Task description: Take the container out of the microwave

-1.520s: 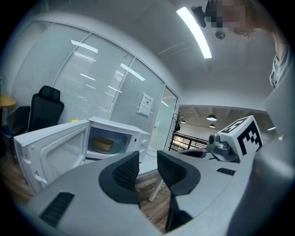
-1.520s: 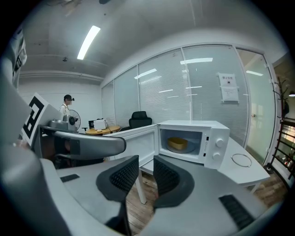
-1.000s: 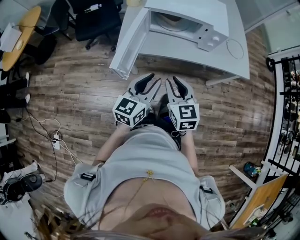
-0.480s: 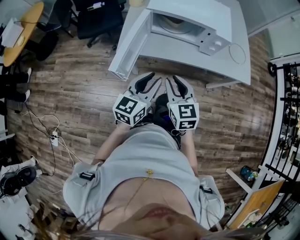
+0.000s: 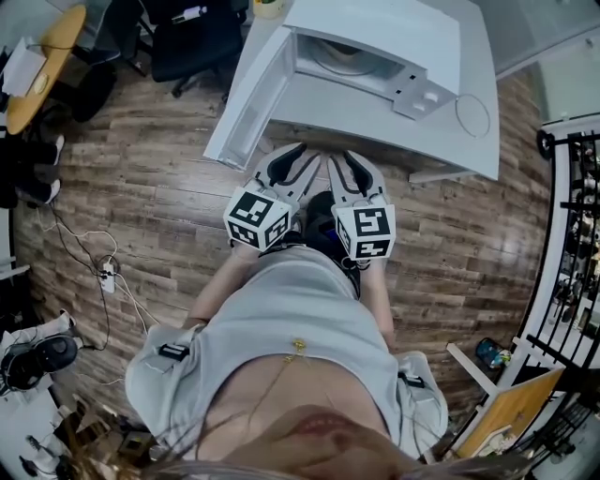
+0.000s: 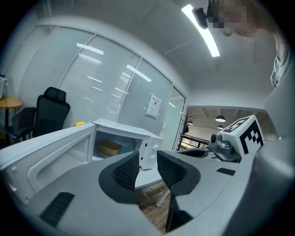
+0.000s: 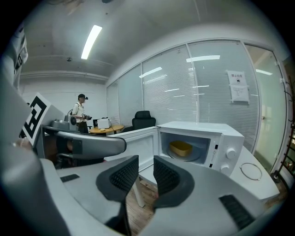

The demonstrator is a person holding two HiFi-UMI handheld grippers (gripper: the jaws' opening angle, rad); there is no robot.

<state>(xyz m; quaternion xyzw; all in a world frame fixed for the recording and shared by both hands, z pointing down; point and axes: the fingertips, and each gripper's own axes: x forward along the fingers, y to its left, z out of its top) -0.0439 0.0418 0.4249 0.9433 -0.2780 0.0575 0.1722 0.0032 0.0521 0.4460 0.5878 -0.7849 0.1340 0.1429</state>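
A white microwave (image 5: pixel 380 26) stands on a white table (image 5: pixel 375 112) with its door (image 5: pixel 246 103) swung open to the left. A tan container (image 7: pixel 180 148) sits on the turntable inside, also seen as the container (image 6: pixel 110 148) in the left gripper view. Both grippers hang side by side in front of the table, short of the microwave. My left gripper (image 5: pixel 292 159) is open with nothing between its pads. My right gripper (image 5: pixel 349 161) is open and empty too. Neither touches the microwave or the container.
A thin cable loop (image 5: pixel 473 117) lies on the table right of the microwave. Black office chairs (image 5: pixel 187 37) and a round wooden table (image 5: pixel 42 70) stand at the back left. A black railing (image 5: pixel 572 187) runs along the right. A person (image 7: pixel 80 113) stands far off.
The microwave and table have slid slightly lower and nearer in the head view. The two grippers keep their side-by-side pose, both still open.
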